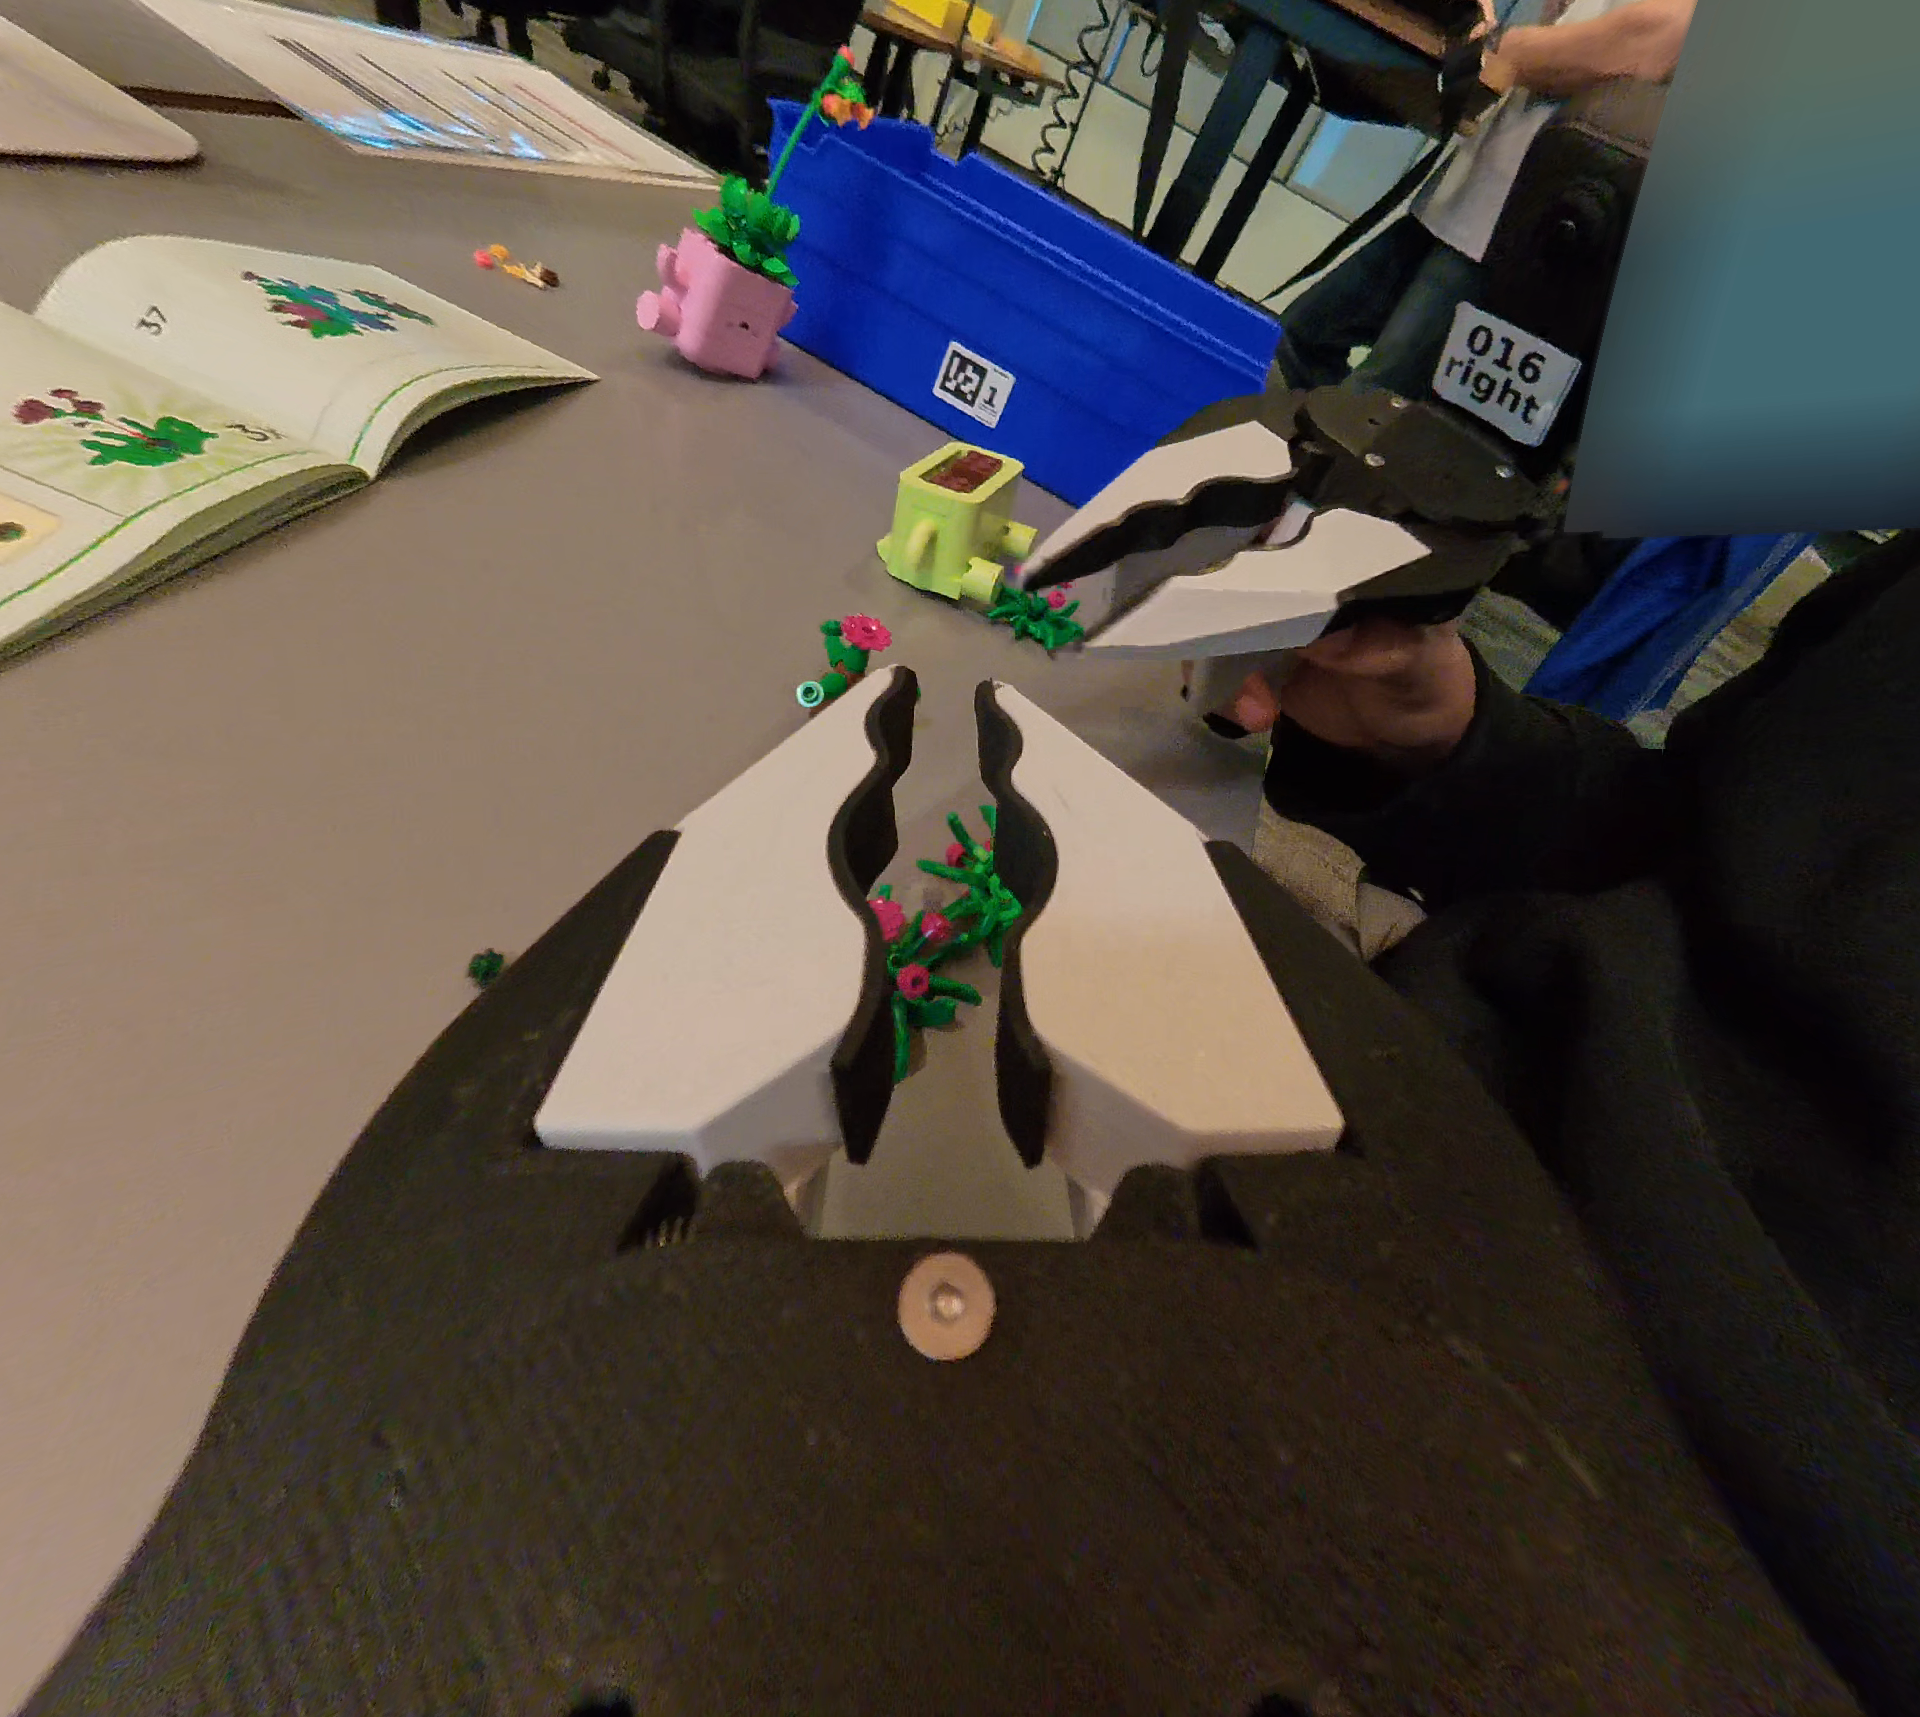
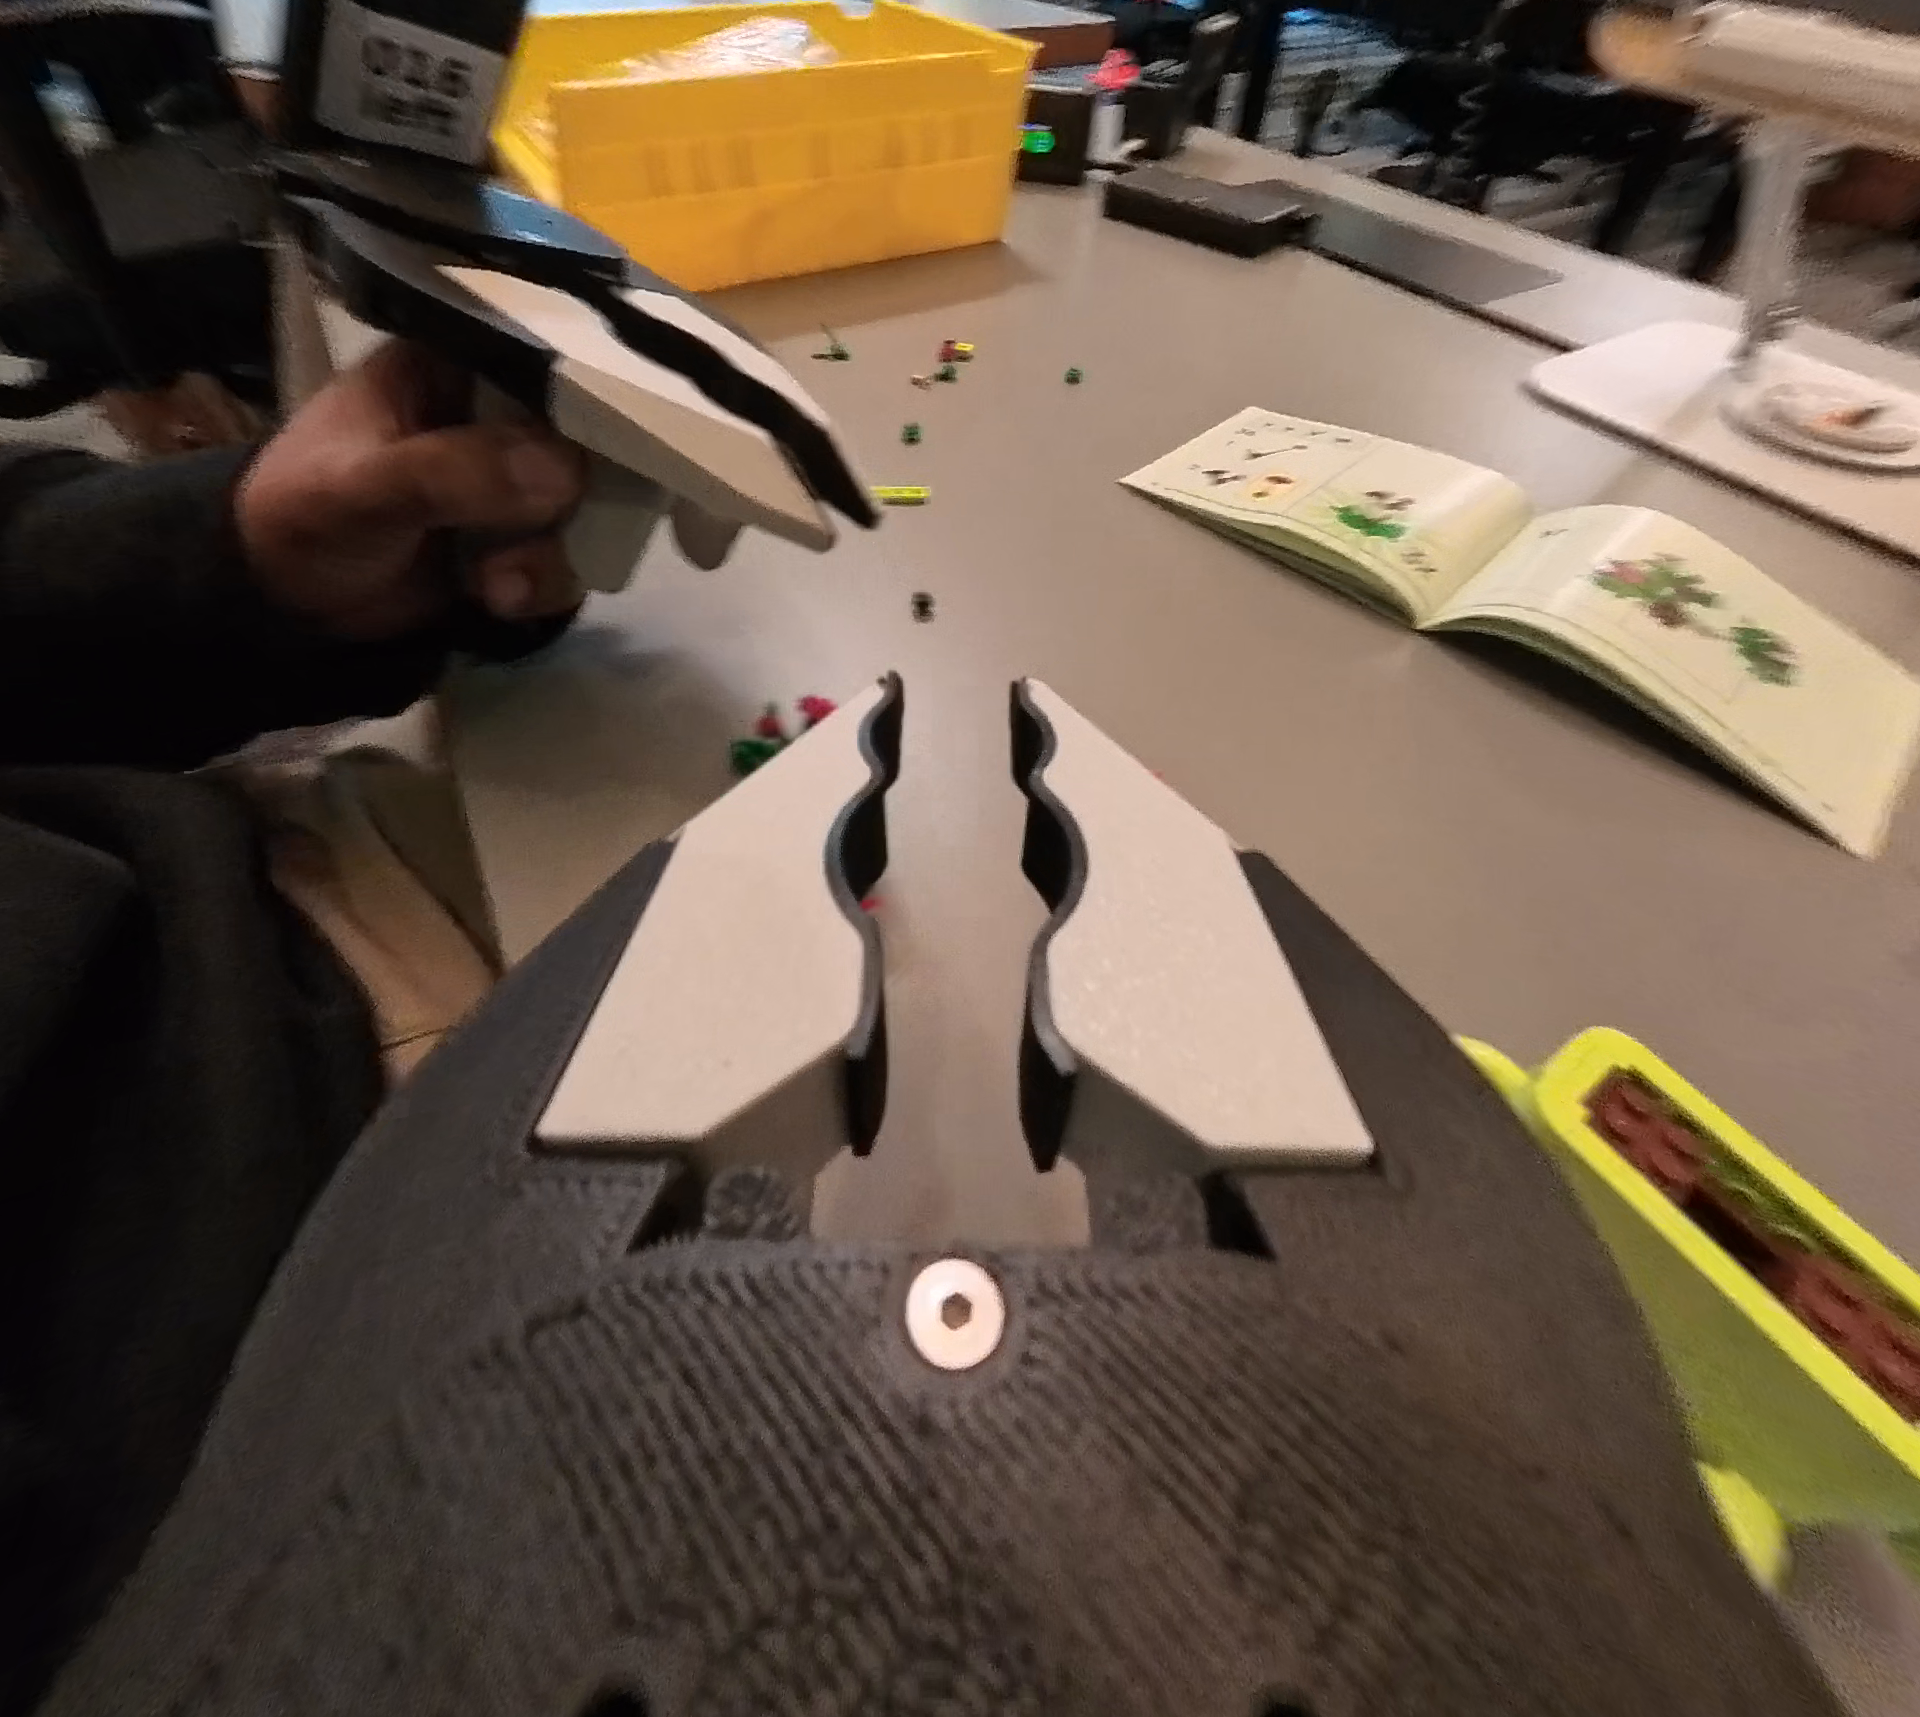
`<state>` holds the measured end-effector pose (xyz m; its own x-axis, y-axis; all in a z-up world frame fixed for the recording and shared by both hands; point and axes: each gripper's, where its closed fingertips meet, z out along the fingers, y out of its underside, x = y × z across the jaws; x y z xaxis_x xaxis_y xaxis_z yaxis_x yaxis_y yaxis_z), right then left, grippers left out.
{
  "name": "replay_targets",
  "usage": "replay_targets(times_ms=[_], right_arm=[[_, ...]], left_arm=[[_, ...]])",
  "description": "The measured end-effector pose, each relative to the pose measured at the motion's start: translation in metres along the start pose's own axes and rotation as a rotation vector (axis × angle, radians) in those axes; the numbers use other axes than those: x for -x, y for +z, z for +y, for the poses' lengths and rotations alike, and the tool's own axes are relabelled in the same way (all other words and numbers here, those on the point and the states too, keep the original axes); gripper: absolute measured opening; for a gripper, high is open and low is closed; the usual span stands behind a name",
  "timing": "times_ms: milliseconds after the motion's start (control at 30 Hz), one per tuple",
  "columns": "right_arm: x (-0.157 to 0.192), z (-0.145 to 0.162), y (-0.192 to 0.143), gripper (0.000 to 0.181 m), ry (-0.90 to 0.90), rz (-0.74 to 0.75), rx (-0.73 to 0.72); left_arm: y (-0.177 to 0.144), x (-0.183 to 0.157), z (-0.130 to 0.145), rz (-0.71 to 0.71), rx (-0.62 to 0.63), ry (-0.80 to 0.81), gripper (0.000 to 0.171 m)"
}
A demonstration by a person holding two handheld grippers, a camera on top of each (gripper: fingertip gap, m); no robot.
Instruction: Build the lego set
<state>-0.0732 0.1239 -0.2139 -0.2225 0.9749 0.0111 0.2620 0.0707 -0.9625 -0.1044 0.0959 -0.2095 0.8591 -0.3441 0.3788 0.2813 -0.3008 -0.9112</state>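
with both the left tongs and right tongs held apart and empty, the flower sprig lying on the bench under the left tongs, at 6 o'clock from the lime pot, could be crushed or flicked away if closed upon carelessly.

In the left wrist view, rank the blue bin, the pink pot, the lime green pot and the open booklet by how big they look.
Largest to smallest as they appear:
1. Open booklet, though nearness and the frame edge make it unsure against the bin
2. Blue bin
3. Pink pot
4. Lime green pot, about alike with the pink pot
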Motion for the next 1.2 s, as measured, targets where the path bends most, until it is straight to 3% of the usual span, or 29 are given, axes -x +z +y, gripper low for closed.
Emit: replay_targets(times_ms=[100,333,533,667,867,1033,1200], right_arm=[[0.020,0.004,-0.004,0.029,0.054,-0.181,0.032],[0.031,0.044,0.016,0.034,-0.030,-0.150,0.248],[0.038,0.053,0.022,0.039,-0.001,-0.169,0.311],[0.038,0.058,0.027,0.031,0.018,-0.148,0.349],[0.030,0.039,0.020,0.013,0.137,-0.165,0.233],[0.018,0.019,0.008,0.011,0.290,-0.214,0.084],[0.014,0.003,-0.001,0.010,0.414,-0.297,-0.032]], left_arm=[[-0.002,0.003,0.000,-0.001,0.000,-0.008,0.009],[0.003,-0.002,0.006,0.002,0.037,0.026,0.009],[0.007,-0.006,0.011,0.010,0.064,0.047,0.009],[0.007,-0.007,0.010,0.023,0.058,0.040,0.011],[0.004,-0.011,0.003,0.087,0.002,-0.025,0.026],[0.004,-0.017,0.001,0.173,-0.018,-0.105,0.038],[0.015,-0.032,0.012,0.242,0.066,-0.114,0.045]])
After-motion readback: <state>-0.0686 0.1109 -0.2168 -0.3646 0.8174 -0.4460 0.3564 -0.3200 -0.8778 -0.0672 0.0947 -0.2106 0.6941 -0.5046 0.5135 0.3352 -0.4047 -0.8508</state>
